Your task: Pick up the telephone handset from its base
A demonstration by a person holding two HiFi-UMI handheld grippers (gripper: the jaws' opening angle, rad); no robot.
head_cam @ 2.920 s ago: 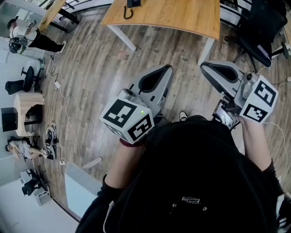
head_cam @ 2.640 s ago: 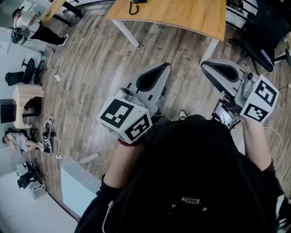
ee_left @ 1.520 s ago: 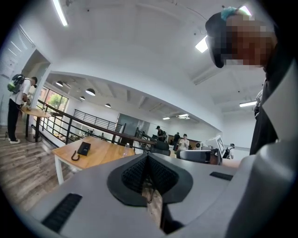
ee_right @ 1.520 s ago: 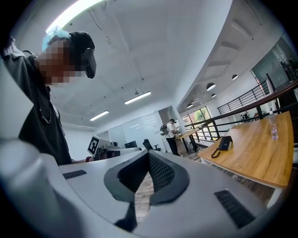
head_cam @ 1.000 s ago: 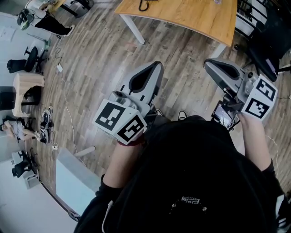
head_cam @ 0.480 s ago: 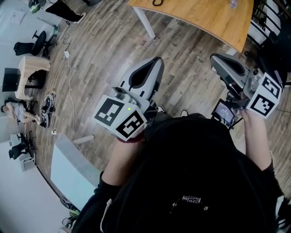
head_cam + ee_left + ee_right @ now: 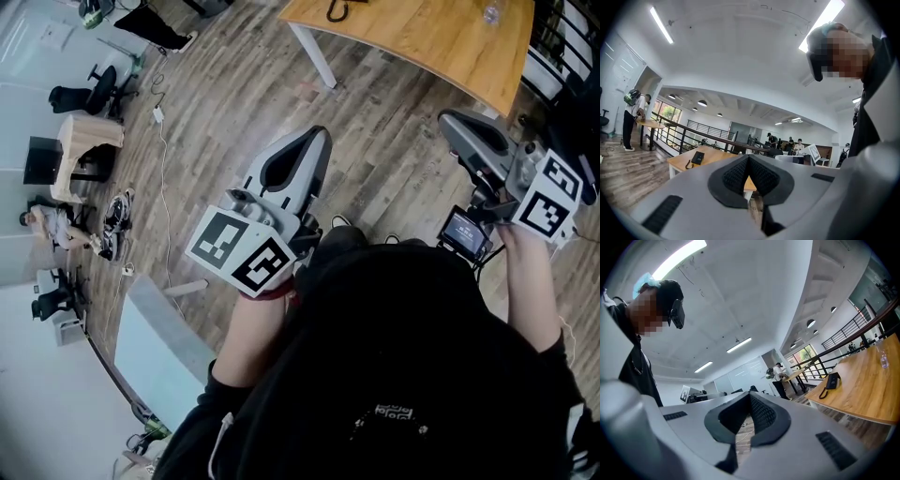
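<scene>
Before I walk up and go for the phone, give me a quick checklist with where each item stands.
1. Telephone on the wooden table: ok.
2. Telephone on the hook: cannot tell, too small from here.
3. Telephone within reach: not ok, open floor lies between the grippers and the table.
4. Left gripper ready to grasp: not ok, jaws shut, empty.
5. Right gripper ready to grasp: not ok, jaws shut, empty.
6. Bottle apart from the telephone: ok.
</scene>
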